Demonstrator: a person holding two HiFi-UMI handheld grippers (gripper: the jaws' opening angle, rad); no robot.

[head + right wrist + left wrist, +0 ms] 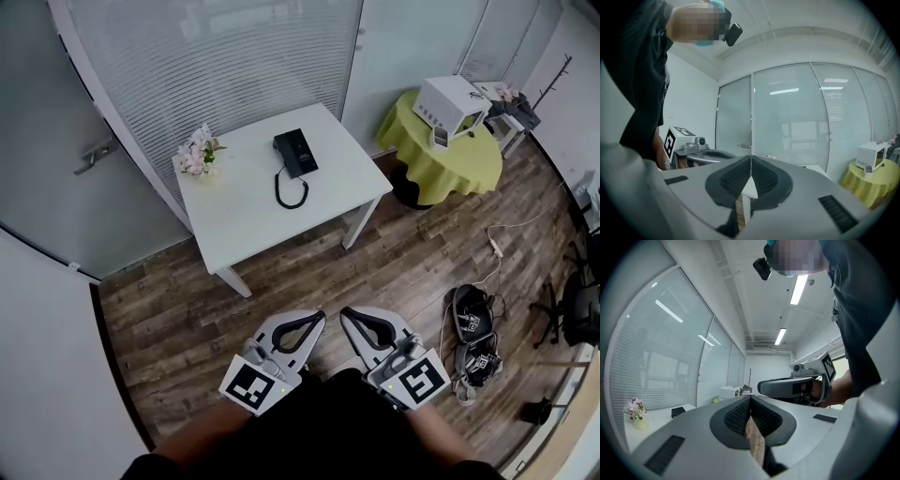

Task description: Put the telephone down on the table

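Note:
A black telephone lies on the small white table far ahead, its coiled cord curling toward the front edge. The handset sits on the base. Both grippers are held low and close to my body, far from the table, over the wooden floor. My left gripper is shut with nothing in it, its jaws meeting at the tip. My right gripper is likewise shut and empty. The left gripper view shows the telephone small and distant.
A vase of pink flowers stands at the table's left corner. A round table with a yellow-green cloth carries a white microwave at the right. Sandals and a cable lie on the floor. Glass walls with blinds stand behind.

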